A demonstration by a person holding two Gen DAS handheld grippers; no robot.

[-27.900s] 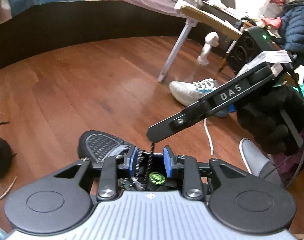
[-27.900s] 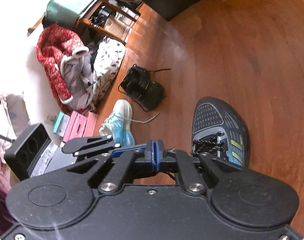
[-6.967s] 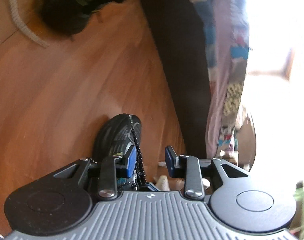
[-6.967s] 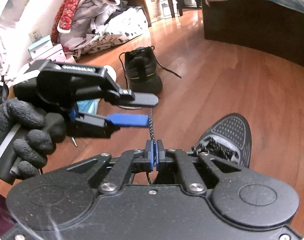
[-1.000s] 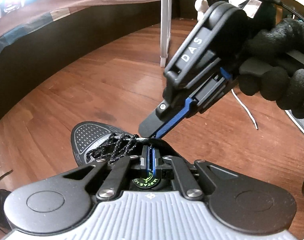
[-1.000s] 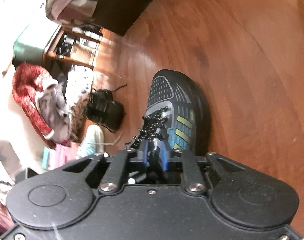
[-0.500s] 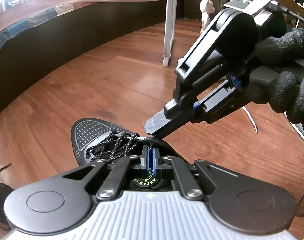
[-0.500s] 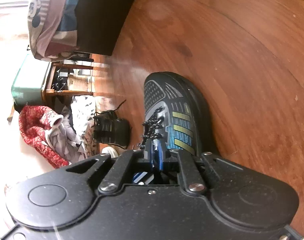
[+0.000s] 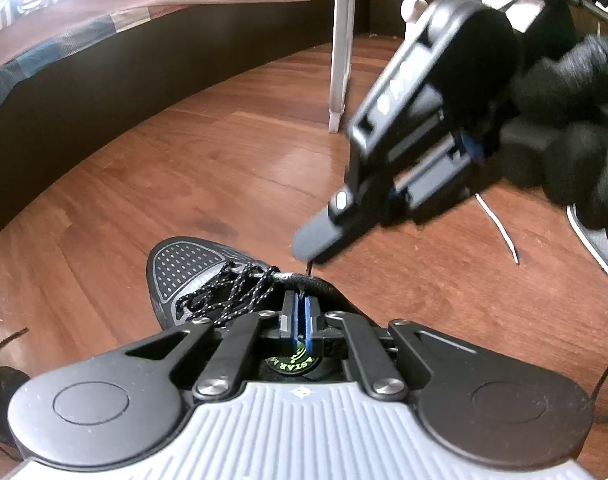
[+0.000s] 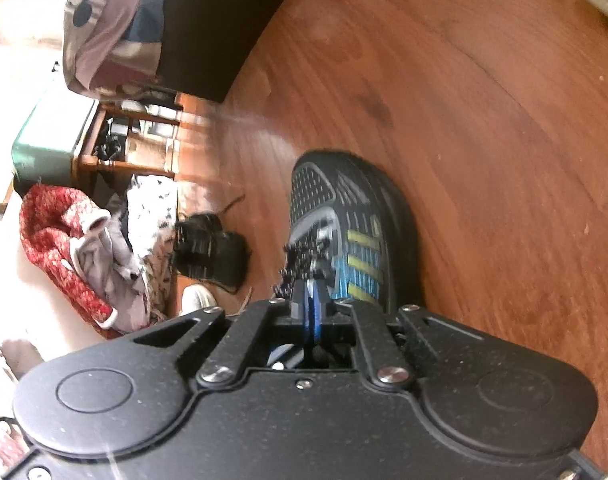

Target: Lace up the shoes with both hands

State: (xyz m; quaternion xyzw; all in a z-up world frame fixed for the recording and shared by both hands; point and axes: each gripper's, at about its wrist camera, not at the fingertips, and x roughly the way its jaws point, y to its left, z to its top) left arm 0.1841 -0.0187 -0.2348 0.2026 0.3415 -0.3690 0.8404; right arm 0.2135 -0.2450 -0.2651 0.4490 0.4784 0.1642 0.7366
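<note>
While both tongs pinch lace [image 9: 309, 270] ends above shoe [image 9: 192, 268] | left tongs [image 9: 298, 316], right tongs [image 9: 309, 250] clamped | risk: thin lace slips free under pull.

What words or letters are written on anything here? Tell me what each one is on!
"ASTAR": only part of a word, in green on a round black label inside the shoe, half hidden behind the left gripper.
White letters on the side of the right gripper: too blurred to read.
Mouse-face print on the bedspread: a picture, no words.
Nothing else shows writing.
</note>
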